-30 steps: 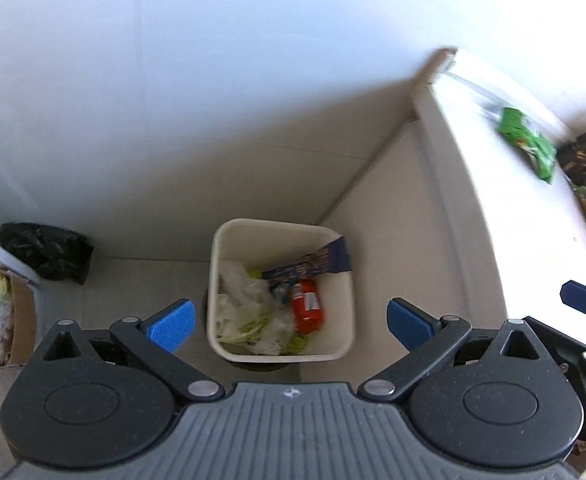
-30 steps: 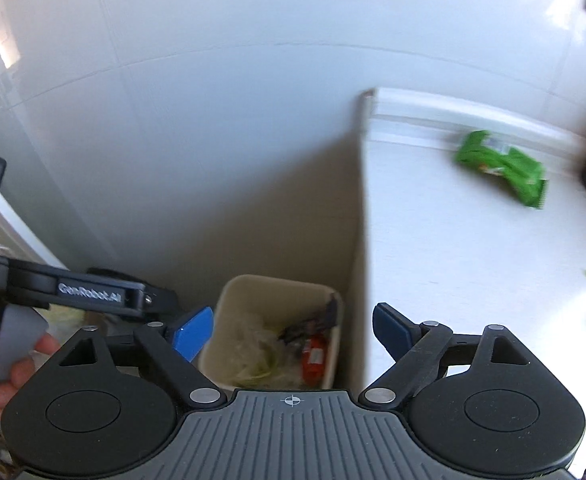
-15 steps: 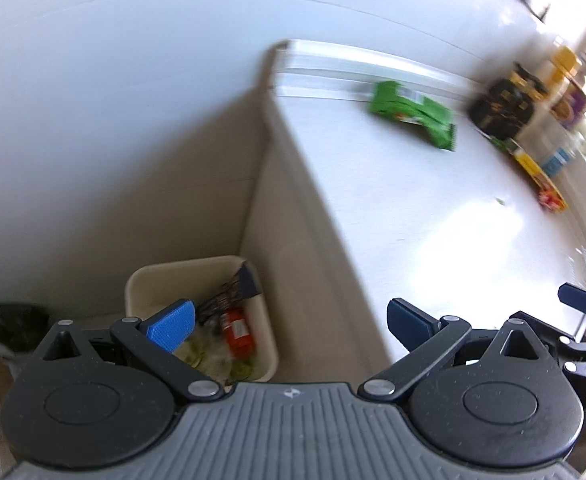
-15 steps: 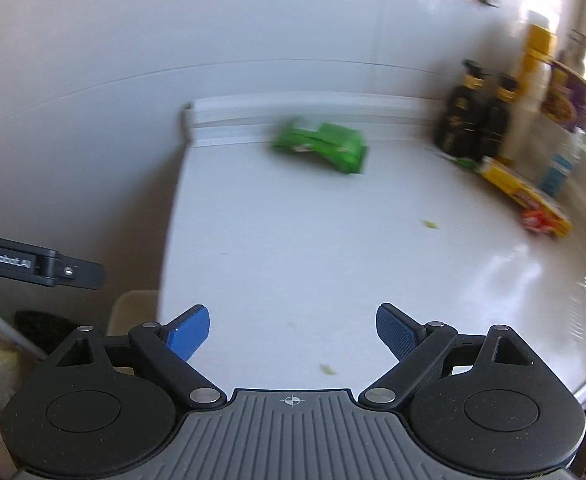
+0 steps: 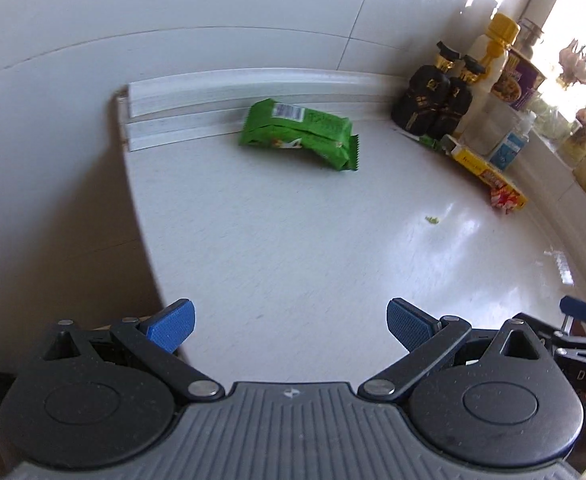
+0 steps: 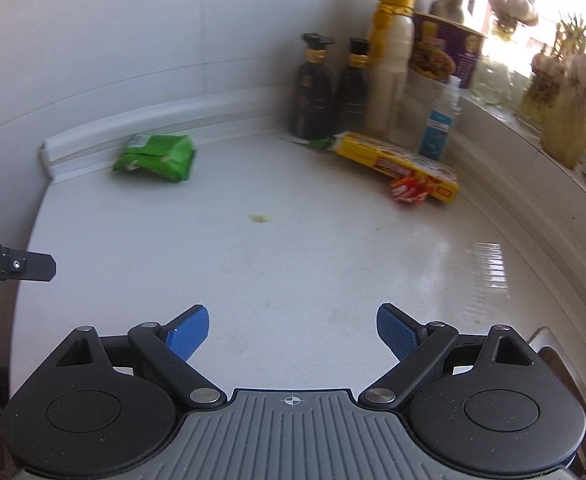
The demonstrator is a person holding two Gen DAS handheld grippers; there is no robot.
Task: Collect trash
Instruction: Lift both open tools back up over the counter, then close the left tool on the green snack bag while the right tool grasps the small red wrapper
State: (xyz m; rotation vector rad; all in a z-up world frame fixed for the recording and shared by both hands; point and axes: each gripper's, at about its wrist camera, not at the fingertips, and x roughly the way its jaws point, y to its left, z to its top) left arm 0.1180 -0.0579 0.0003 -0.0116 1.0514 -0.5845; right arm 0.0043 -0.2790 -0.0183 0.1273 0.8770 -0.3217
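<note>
The green packet [image 5: 299, 134] lies flat at the far edge of the surface [image 5: 293, 240], at about 12 o'clock in my left view and 11 o'clock in my right one [image 6: 155, 157], its back edge against or just beside the white backsplash strip [image 5: 213, 84]; I cannot tell which. I judge it light and soft, a crinkly foil wrapper that will slip and buckle under a pinch. The best hold looks to be across its narrow width near the middle, or on the crimped, serrated end seal facing right, where the film is doubled and stiffer.

A red wrapper [image 6: 407, 191] sits at 1 o'clock in the right view, touching the end of a yellow box [image 6: 397, 164]; it looks equally flimsy. A small green crumb [image 6: 260, 219] lies alone mid-surface, likely too small to pinch cleanly.

Behind the box stand two dark bottles [image 6: 329, 88] and a white bottle with a yellow cap [image 6: 389, 44], well apart from the packet.

My left hand-held gripper [image 5: 289, 326] is spread wide and holds nothing, hovering over the near edge of the surface. My right hand-held gripper [image 6: 291, 330] is likewise fully spread and empty. Both are well short of any trash.
</note>
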